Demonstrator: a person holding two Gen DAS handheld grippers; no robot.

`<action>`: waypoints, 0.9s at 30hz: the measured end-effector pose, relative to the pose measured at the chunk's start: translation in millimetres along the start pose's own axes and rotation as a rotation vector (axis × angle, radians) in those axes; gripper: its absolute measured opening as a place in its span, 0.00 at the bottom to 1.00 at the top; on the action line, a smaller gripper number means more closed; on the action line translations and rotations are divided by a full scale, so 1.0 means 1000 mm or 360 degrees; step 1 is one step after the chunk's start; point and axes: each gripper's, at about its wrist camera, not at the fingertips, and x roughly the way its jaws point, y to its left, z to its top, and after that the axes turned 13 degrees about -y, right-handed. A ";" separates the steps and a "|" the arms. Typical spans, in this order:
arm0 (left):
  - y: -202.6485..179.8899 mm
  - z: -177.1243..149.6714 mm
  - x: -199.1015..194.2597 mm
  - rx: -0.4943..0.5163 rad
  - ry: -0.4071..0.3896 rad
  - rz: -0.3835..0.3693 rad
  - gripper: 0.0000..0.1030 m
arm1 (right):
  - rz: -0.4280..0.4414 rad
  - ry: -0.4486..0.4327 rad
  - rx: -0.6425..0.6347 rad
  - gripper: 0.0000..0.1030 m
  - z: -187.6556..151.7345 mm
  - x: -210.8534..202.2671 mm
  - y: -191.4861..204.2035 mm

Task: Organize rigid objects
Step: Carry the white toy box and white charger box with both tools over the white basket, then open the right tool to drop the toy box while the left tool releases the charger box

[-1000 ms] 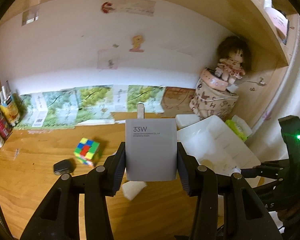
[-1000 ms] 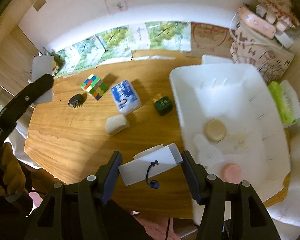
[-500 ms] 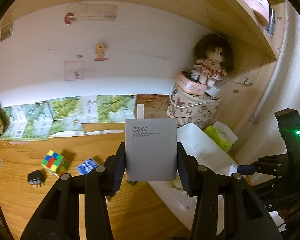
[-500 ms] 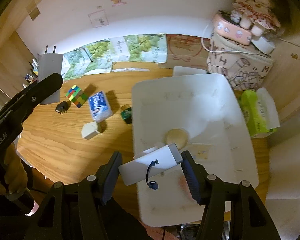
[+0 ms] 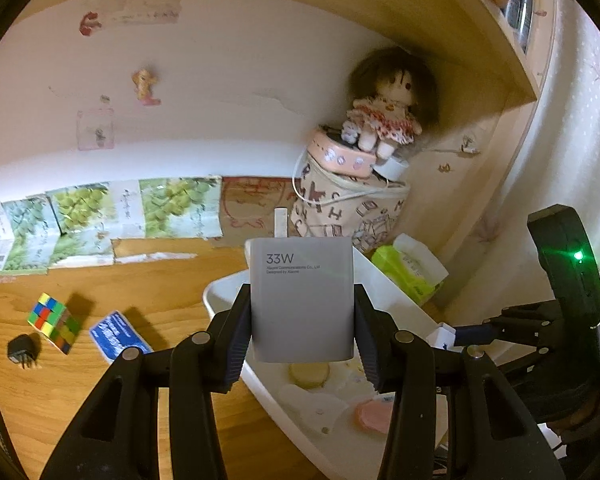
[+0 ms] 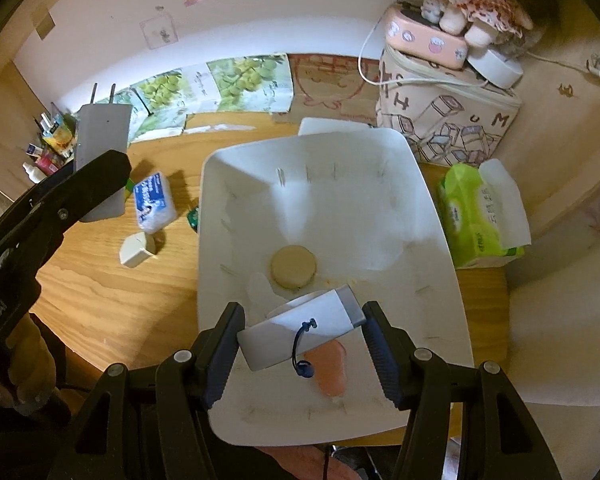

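Left wrist view: left tongs [image 5: 302, 322] clamp a grey 33W charger [image 5: 302, 300] upright above the white bin's [image 5: 228, 288] edge. Right tongs [image 6: 300, 344] grip a white case [image 6: 300, 330] over the bin.

Count: two chargers [image 5: 302, 300] [image 6: 134, 246] (one held), one cube [image 5: 53, 322], one bin [image 6: 420, 184], two round items [image 6: 293, 267] [image 6: 330, 372] inside it.

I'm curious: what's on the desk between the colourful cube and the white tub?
In the left wrist view, a blue packet lies between the cube and the tub.
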 end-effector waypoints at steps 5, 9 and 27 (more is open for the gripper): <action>-0.005 -0.009 0.014 -0.0003 0.0067 0.0017 0.49 | -0.0018 0.0070 0.0010 0.59 -0.004 0.012 -0.009; -0.006 -0.011 0.021 0.0004 0.0120 0.0033 0.57 | -0.0030 0.0121 0.0038 0.60 -0.008 0.020 -0.016; 0.012 0.011 -0.016 0.0028 -0.0100 0.0036 0.84 | -0.0009 0.0087 0.0235 0.65 -0.009 0.020 -0.009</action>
